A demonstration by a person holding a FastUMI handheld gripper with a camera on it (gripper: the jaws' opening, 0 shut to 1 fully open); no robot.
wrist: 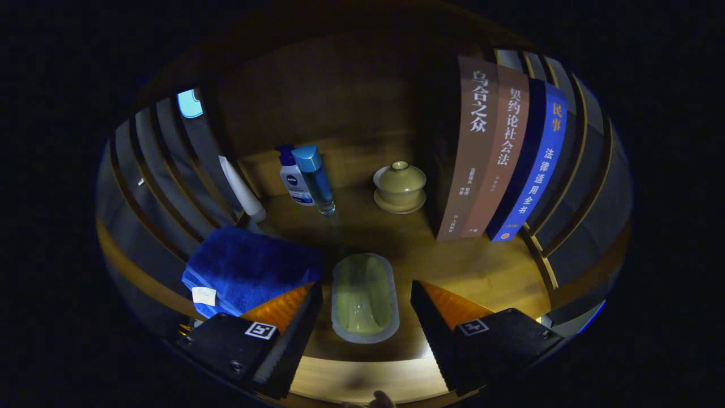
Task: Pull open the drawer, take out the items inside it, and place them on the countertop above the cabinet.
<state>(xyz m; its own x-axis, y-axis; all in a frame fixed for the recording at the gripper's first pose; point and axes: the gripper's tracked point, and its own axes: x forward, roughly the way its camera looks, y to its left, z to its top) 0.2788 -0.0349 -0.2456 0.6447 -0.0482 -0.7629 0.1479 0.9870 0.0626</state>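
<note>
My gripper [366, 309] is open, with its fingers spread wide over the wooden countertop [481, 272]. A pale green oval dish [365, 299] lies flat on the wood between the two fingertips; neither finger touches it. A folded blue towel [249, 266] rests on the countertop just beside the left finger. The front edge of the countertop [362, 379] runs below the fingers.
Beyond the fingers stand a white bottle with a blue cap [294, 178], a blue see-through bottle [316, 177] and a lidded ceramic cup on a saucer [400, 187]. Upright books [498, 153] stand at the right. A white tube [242, 190] leans at the left. The scene is dim.
</note>
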